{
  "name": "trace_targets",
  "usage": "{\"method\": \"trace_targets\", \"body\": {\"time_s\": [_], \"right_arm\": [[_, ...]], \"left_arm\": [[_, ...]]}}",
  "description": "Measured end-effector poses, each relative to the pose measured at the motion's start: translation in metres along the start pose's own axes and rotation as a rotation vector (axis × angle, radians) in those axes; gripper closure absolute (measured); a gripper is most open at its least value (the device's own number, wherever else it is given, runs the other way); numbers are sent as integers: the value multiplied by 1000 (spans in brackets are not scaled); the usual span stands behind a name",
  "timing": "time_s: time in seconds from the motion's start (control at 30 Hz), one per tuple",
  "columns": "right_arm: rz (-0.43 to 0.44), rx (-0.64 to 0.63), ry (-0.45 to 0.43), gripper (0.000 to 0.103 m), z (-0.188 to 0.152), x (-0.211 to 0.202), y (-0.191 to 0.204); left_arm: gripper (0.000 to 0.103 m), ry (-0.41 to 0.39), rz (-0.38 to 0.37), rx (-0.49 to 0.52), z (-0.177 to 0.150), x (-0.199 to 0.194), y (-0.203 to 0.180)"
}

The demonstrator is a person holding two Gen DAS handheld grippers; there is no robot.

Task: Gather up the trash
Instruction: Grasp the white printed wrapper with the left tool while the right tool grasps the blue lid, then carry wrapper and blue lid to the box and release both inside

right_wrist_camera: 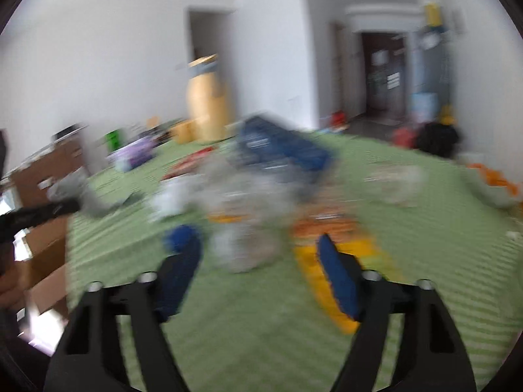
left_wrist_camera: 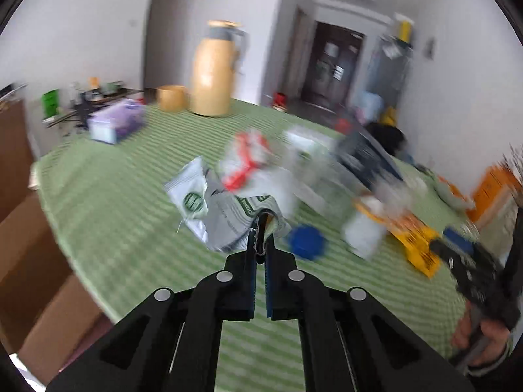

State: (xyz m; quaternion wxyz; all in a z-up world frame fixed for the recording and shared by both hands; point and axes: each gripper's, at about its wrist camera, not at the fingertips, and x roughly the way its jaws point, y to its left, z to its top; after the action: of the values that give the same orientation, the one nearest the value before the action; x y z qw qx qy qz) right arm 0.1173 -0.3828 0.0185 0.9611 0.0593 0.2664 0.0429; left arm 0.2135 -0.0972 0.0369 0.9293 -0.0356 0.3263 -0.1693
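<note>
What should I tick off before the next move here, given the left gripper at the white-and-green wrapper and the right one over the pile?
1. Left gripper shut on the crumpled white-and-green foil wrapper: ok, the jaws pinch its edge.
2. Wrapper free of the neighbouring red-and-white plastic packet: cannot tell, they overlap in the blur.
3. Right gripper open and empty: ok, nothing between its blue pads.
4. Right gripper's target chosen: cannot tell; the yellow-and-orange flat packet and the round blue bottle cap both lie near its fingers.
5. Trash container in view: not ok, none clearly visible on the green striped tablecloth.
</note>
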Motion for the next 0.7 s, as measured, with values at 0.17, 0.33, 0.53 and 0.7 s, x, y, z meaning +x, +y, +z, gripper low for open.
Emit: {"method": "trace_targets", "body": {"time_s": [0.17, 0.33, 0.53, 0.7], "right_arm": [[147, -83, 141, 46, 9, 55, 60], [70, -182, 295, 46, 15, 123, 92], [-37, -216, 370, 46, 12, 166, 96], [27, -218, 312, 50, 12, 130, 92]], "left_arm": [[102, -8, 37, -111, 1, -10, 50], [102, -39, 56, -126, -3, -26, 73], [102, -46, 102, -178, -7, -33, 110], [102, -62, 111, -173, -10, -42, 116]]}}
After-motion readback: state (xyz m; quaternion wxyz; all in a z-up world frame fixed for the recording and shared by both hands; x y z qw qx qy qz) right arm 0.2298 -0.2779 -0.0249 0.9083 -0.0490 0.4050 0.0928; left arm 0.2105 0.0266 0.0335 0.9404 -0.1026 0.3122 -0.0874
